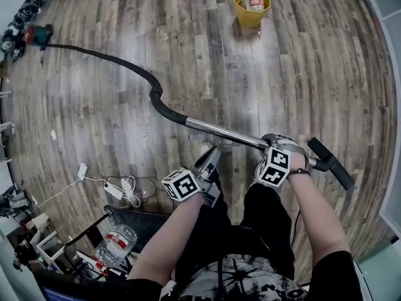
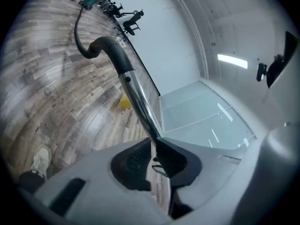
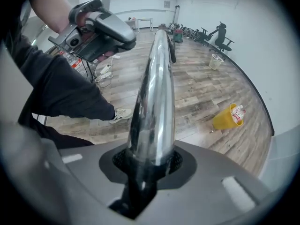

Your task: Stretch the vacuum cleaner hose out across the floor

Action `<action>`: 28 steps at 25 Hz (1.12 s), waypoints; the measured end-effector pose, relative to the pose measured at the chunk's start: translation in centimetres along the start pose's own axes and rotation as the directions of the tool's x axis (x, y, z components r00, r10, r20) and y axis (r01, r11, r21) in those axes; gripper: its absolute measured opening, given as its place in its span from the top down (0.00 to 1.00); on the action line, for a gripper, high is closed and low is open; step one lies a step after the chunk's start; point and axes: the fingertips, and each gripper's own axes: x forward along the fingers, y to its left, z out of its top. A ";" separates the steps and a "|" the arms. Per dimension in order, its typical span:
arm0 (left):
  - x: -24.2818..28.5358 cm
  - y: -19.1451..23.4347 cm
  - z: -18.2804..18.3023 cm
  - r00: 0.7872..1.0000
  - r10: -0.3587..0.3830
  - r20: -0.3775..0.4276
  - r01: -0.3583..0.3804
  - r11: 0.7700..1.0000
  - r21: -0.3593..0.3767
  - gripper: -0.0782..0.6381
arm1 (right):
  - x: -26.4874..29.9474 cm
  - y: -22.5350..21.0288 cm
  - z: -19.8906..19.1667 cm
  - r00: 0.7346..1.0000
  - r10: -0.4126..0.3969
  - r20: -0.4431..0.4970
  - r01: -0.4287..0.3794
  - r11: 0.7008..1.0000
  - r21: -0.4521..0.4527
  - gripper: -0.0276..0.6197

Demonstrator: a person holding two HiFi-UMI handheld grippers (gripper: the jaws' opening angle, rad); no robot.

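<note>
A black vacuum hose [image 1: 125,68] runs from the vacuum body [image 1: 39,35] at the far left across the wood floor. It bends into a shiny metal tube [image 1: 225,133] that ends in a black handle [image 1: 332,165]. My right gripper [image 1: 272,144] points down and is shut on the metal tube [image 3: 154,93] near its handle end. My left gripper [image 1: 212,157] sits just on my side of the tube's middle and points along the tube [image 2: 136,97]. Its jaws [image 2: 153,146] stand nearly together with only a thin slit between them. No part of the tube shows between the pads.
A yellow bin [image 1: 250,8] holding bottles stands far ahead. A white power strip with cables [image 1: 119,190] lies at the left. Beside my legs is a black cart [image 1: 135,221] with bottles. A pale wall [image 1: 391,105] borders the right side.
</note>
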 end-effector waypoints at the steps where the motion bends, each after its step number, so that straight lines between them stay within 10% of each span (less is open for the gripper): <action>1: 0.4 0.5 -0.6 0.999 -0.004 -0.038 0.006 0.999 0.050 0.87 | 1.0 -0.4 -0.5 1.000 -0.004 -0.004 0.004 1.000 0.001 0.80; 11: 9.8 7.7 -1.2 0.955 0.040 -0.295 0.130 0.836 0.533 0.89 | 15.9 -4.7 -6.5 0.998 -0.037 -0.053 0.033 0.997 -0.073 0.81; 21: 20.3 18.7 -1.5 0.928 -0.021 -0.371 0.260 0.749 0.609 0.89 | 36.4 -10.0 -18.0 0.994 -0.057 -0.089 0.058 0.998 0.004 0.83; 25: 22.0 19.0 -3.9 0.911 -0.036 -0.410 0.297 0.747 0.594 0.89 | 42.3 -9.4 -22.2 0.995 -0.037 -0.098 0.036 0.999 -0.013 0.84; 28: 21.0 18.2 -5.3 0.903 0.014 -0.428 0.297 0.699 0.650 0.89 | 45.4 -9.3 -24.1 0.995 -0.015 -0.102 0.015 1.000 -0.002 0.84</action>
